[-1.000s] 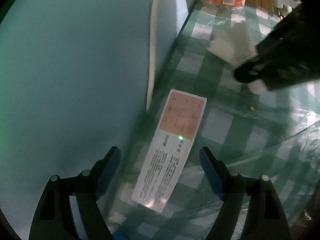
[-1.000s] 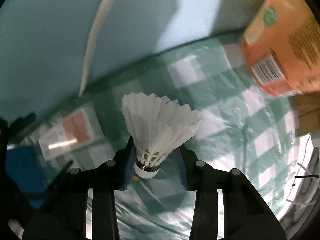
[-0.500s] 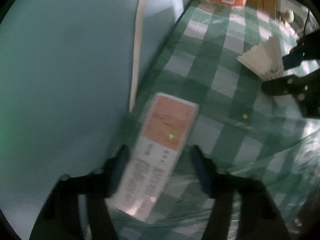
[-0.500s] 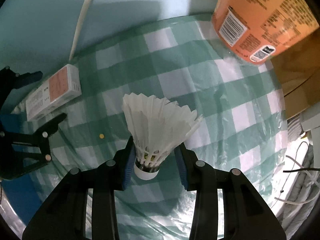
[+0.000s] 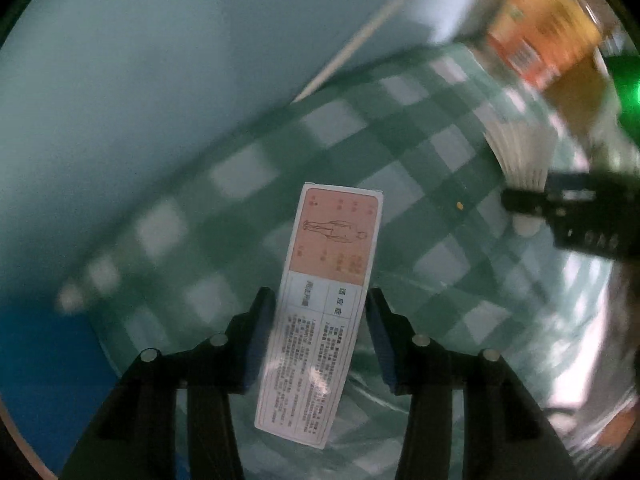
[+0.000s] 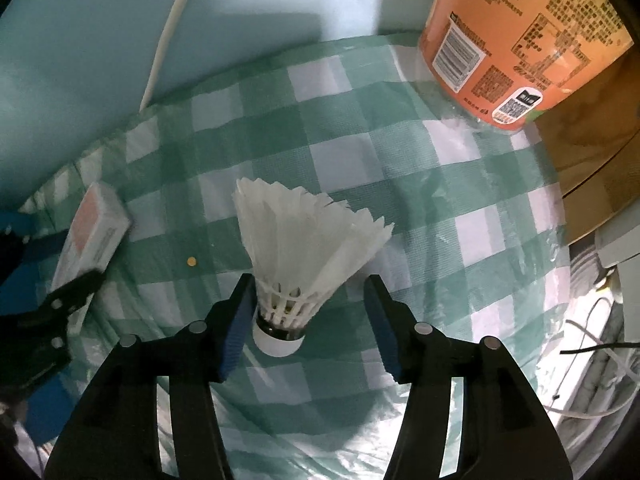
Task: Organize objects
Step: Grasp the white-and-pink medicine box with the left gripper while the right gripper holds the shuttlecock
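A flat white box with a pink label (image 5: 328, 304) sits between the blue pads of my left gripper (image 5: 320, 312), which is shut on it; it also shows at the left of the right wrist view (image 6: 92, 232). A white feather shuttlecock (image 6: 304, 252) lies on the green checked cloth (image 6: 400, 184) between the fingers of my right gripper (image 6: 310, 304), which is open, with a gap on the right side. The shuttlecock (image 5: 520, 160) and the right gripper also show at the right of the left wrist view.
An orange labelled tub (image 6: 516, 36) stands at the back right by a brown cardboard box (image 6: 592, 120). A pale blue wall (image 6: 100, 20) with a white cable (image 6: 160, 56) bounds the back. White wires (image 6: 592, 360) lie off the cloth's right edge. A small yellow speck (image 6: 192, 261) lies on the cloth.
My left gripper closed in on the white box and gripped it, and the view swung round. My right gripper opened, letting go of the shuttlecock, which now rests on the cloth.
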Available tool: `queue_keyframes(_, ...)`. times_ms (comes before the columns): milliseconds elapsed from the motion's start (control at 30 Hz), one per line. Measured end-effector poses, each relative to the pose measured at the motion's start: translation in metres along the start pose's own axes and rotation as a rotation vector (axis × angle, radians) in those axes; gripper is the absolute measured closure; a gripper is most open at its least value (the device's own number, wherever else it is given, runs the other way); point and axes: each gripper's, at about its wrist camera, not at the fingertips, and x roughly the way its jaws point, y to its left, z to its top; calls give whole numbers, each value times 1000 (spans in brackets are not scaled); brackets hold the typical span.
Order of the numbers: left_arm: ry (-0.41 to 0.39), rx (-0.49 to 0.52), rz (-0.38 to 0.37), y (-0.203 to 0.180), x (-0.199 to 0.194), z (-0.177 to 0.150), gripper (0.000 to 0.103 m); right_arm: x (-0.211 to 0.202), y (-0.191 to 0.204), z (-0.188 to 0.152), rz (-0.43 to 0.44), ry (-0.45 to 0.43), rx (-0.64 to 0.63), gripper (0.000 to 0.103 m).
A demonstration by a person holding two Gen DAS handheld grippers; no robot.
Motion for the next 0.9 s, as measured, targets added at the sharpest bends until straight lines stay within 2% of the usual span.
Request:
queue_keyframes(133, -20, -175, -39, 15, -6, -13, 54, -1, 4, 1, 2, -16, -22, 45)
queue_keyframes(233, -44, -254, -67, 19, -9, -15, 34, 0, 6, 5, 1, -18, -26, 42)
queue_keyframes(267, -59, -260, -70, 19, -10, -15, 29, 0, 7, 7, 0, -20, -26, 42)
queue_keyframes(333, -70, -252, -41, 21, -18, -14, 26, 1, 10, 11, -8, -26, -30, 41)
queue_keyframes(400, -55, -234, -24, 39, -13, -19, 26, 3, 14, 16, -17, -27, -33, 40)
queue_keyframes(600, -6, -215, 15, 38, 2, -16, 26, 8, 32, 26, -26, -33, -79, 39)
queue_keyframes(633, 0, -216, 20, 37, 3, -16, 27, 8, 36, 28, -27, -33, -93, 41)
queue_keyframes(700, -9, -201, 42, 35, 2, -17, 35, 7, 43, 29, -49, -39, -127, 55)
queue_keyframes(767, -16, -173, 75, 31, 1, -19, 52, 7, 48, 30, -39, -37, -158, 57)
queue_keyframes(833, -24, -148, 91, 29, -1, -21, 62, 5, 52, 29, -19, -37, -177, 57)
queue_keyframes(900, -23, -148, 76, 29, -2, -24, 62, 2, 57, 28, -13, -46, -206, 57)
